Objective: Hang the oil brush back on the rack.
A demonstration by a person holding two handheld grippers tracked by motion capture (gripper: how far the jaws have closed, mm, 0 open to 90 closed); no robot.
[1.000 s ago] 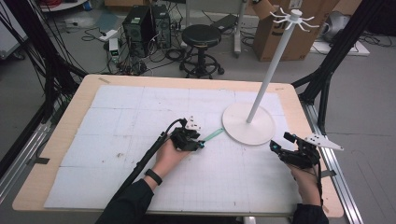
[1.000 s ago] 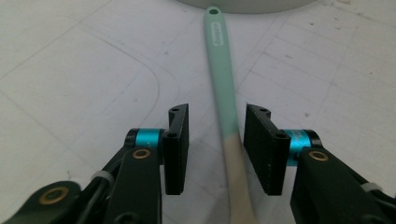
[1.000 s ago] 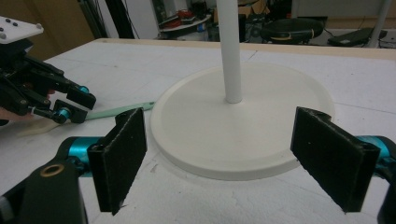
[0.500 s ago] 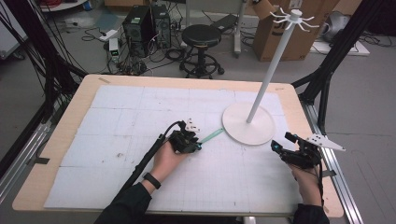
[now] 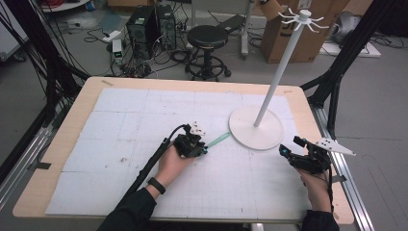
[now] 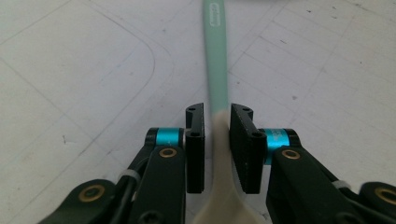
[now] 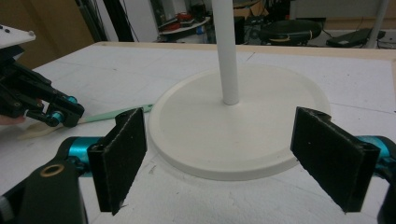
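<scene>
A utensil with a mint-green handle [image 5: 219, 139] and a cream head lies on the white mat, pointing at the white stand's round base [image 5: 245, 127]. My left gripper [image 5: 204, 149] sits low over it. Its jaws have just been closing, and the cream neck [image 6: 219, 154] is now pinched between the pads, with the green handle [image 6: 215, 56] running out ahead of the gripper [image 6: 217, 113]. My right gripper [image 5: 290, 147] is held at the right of the table. It is wide open [image 7: 219, 140] and faces the stand's base [image 7: 261, 93], with nothing between its jaws.
The stand's white pole [image 5: 279, 72] rises from the base to a crown of hooks [image 5: 303, 17]. The right gripper view shows the left gripper [image 7: 70, 114] and the utensil [image 7: 116, 114] to the base's left. The table's wooden edge [image 5: 332, 159] runs close by the right hand.
</scene>
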